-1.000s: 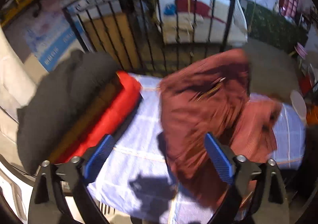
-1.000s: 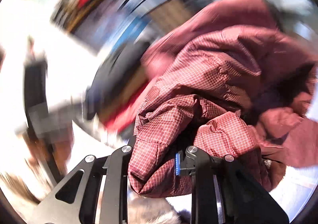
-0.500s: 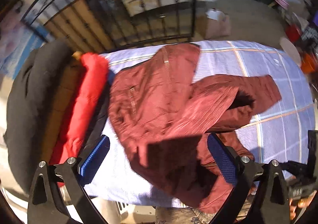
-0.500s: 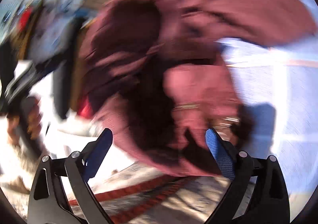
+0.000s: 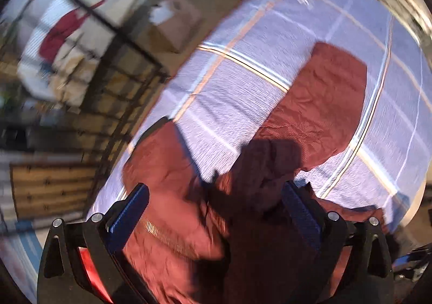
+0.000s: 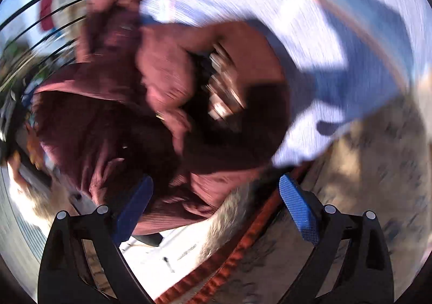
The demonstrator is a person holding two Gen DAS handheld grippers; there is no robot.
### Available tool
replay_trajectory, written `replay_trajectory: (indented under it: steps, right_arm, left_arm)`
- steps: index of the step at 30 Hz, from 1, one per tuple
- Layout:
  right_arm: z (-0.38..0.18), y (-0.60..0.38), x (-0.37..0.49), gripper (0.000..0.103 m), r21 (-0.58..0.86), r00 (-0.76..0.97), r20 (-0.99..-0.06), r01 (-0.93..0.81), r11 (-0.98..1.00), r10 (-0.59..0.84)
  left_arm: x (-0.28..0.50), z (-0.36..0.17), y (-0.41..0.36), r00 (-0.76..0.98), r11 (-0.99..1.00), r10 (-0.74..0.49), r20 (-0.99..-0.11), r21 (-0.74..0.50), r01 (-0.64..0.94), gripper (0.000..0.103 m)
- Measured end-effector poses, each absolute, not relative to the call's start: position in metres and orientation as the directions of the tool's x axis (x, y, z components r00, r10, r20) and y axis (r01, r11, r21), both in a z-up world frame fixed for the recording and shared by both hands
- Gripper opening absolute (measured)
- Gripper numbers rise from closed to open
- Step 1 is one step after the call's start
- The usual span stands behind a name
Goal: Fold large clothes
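A maroon jacket (image 5: 318,104) lies crumpled on a table covered by a lilac checked cloth (image 5: 243,88). One sleeve stretches away across the cloth, and the zip runs near my left gripper's left pad. My left gripper (image 5: 216,212) points steeply down over the jacket's body. Its blue pads stand wide apart and open, pressing on nothing. In the blurred right wrist view the jacket (image 6: 162,88) sits bunched at the table's edge. My right gripper (image 6: 216,207) is open just in front of it, with only the jacket's hem between the pads.
A red garment (image 5: 89,271) shows beside the jacket at the lower left. Beyond the table stand a black metal fence (image 5: 121,66), a cardboard box (image 5: 172,28) and wooden planks (image 5: 48,188). Sandy floor (image 6: 364,196) lies off the cloth's edge (image 6: 297,158).
My right gripper was shut on the jacket, then opened and let it drop onto the table. Both grippers have rolled and come down closer to the jacket.
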State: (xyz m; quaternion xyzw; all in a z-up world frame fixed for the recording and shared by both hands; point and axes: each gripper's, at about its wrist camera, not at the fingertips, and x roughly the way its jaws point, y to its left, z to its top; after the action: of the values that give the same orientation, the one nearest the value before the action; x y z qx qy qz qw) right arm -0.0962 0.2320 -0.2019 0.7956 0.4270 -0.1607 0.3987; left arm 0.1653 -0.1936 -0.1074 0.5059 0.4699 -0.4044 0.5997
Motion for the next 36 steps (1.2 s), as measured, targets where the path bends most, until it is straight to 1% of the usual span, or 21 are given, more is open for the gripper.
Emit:
replay_trajectory:
  steps: [2, 3, 4, 5, 6, 7, 8, 9, 10, 11, 12, 13, 15, 16, 20, 24, 26, 29, 32, 34, 36]
  right_arm:
    - [-0.207, 0.246, -0.093, 0.093, 0.488, 0.605, -0.583, 0.794, -0.362, 0.542]
    - [-0.208, 0.252, -0.093, 0.093, 0.505, 0.637, -0.568, 0.770, -0.391, 0.522]
    - [-0.211, 0.256, -0.090, 0.093, 0.527, 0.676, -0.544, 0.736, -0.425, 0.497]
    - [-0.217, 0.259, -0.084, 0.093, 0.551, 0.717, -0.508, 0.697, -0.459, 0.477]
    - [-0.223, 0.261, -0.077, 0.091, 0.565, 0.733, -0.487, 0.679, -0.469, 0.475]
    - [-0.227, 0.261, -0.070, 0.072, 0.566, 0.726, -0.493, 0.686, -0.457, 0.479]
    - [-0.227, 0.261, -0.068, 0.055, 0.563, 0.715, -0.507, 0.697, -0.443, 0.481]
    - [-0.226, 0.258, -0.068, 0.028, 0.556, 0.695, -0.539, 0.718, -0.418, 0.475]
    - [-0.221, 0.254, -0.067, 0.022, 0.565, 0.687, -0.564, 0.726, -0.393, 0.458]
    - [-0.215, 0.249, -0.068, 0.017, 0.578, 0.688, -0.580, 0.725, -0.374, 0.437]
    - [-0.206, 0.241, -0.068, 0.015, 0.595, 0.687, -0.602, 0.726, -0.345, 0.407]
    - [-0.189, 0.228, -0.068, 0.013, 0.613, 0.674, -0.646, 0.738, -0.284, 0.358]
    - [-0.151, 0.203, -0.067, 0.012, 0.631, 0.642, -0.725, 0.764, -0.135, 0.249]
    - [-0.126, 0.190, -0.067, 0.012, 0.638, 0.637, -0.748, 0.767, -0.062, 0.188]
    - [-0.046, 0.136, -0.084, 0.011, 0.637, 0.639, -0.769, 0.766, 0.089, 0.009]
    - [0.026, 0.066, -0.126, 0.010, 0.595, 0.620, -0.770, 0.783, 0.179, -0.151]
    - [0.077, 0.034, -0.143, 0.010, 0.580, 0.628, -0.741, 0.777, 0.245, -0.238]
    - [0.153, 0.013, -0.162, 0.010, 0.564, 0.675, -0.657, 0.736, 0.374, -0.337]
    - [0.216, 0.017, -0.172, 0.010, 0.554, 0.739, -0.567, 0.669, 0.495, -0.365]
    - [0.251, 0.028, -0.169, 0.010, 0.542, 0.782, -0.512, 0.616, 0.572, -0.356]
    - [0.291, 0.046, -0.160, 0.010, 0.493, 0.824, -0.451, 0.550, 0.674, -0.343]
  left_arm:
    - [0.172, -0.152, -0.207, 0.163, 0.125, 0.091, -0.982, 0.174, 0.977, 0.095]
    - [0.172, -0.170, -0.211, 0.137, 0.120, 0.122, -0.983, 0.152, 0.981, 0.091]
    - [0.168, -0.190, -0.214, 0.119, 0.107, 0.147, -0.982, 0.135, 0.985, 0.082]
    - [0.160, -0.203, -0.213, 0.125, 0.088, 0.158, -0.979, 0.140, 0.986, 0.078]
    - [0.153, -0.215, -0.212, 0.141, 0.062, 0.163, -0.977, 0.153, 0.986, 0.068]
    - [0.147, -0.224, -0.211, 0.166, 0.040, 0.158, -0.973, 0.174, 0.984, 0.062]
    - [0.143, -0.229, -0.209, 0.187, 0.045, 0.152, -0.970, 0.196, 0.980, 0.057]
    - [0.143, -0.231, -0.208, 0.172, 0.073, 0.154, -0.973, 0.185, 0.980, 0.046]
    - [0.143, -0.229, -0.207, 0.150, 0.095, 0.154, -0.977, 0.165, 0.982, 0.037]
    - [0.145, -0.225, -0.206, 0.137, 0.104, 0.149, -0.979, 0.153, 0.983, 0.034]
    - [0.147, -0.219, -0.204, 0.124, 0.111, 0.138, -0.983, 0.139, 0.984, 0.027]
    - [0.151, -0.207, -0.202, 0.106, 0.124, 0.111, -0.988, 0.120, 0.985, 0.020]
    - [0.161, -0.182, -0.196, 0.079, 0.168, 0.048, -0.996, 0.086, 0.982, 0.013]
    - [0.165, -0.165, -0.191, 0.075, 0.197, 0.003, -0.997, 0.074, 0.978, 0.010]
    - [0.169, -0.090, -0.160, 0.053, 0.292, -0.177, -0.983, -0.001, 0.956, 0.007]
    - [0.160, -0.006, -0.113, 0.070, 0.404, -0.350, -0.934, -0.084, 0.911, 0.007]
    - [0.148, 0.038, -0.085, 0.076, 0.438, -0.451, -0.889, -0.146, 0.887, 0.007]
    - [0.116, 0.106, -0.047, 0.181, 0.456, -0.570, -0.802, -0.125, 0.881, 0.006]
    - [0.081, 0.171, -0.010, 0.243, 0.469, -0.676, -0.695, -0.152, 0.870, 0.006]
    - [0.057, 0.207, 0.013, 0.280, 0.467, -0.722, -0.633, -0.147, 0.872, 0.006]
    - [0.035, 0.239, 0.035, 0.303, 0.462, -0.755, -0.582, -0.144, 0.875, 0.005]
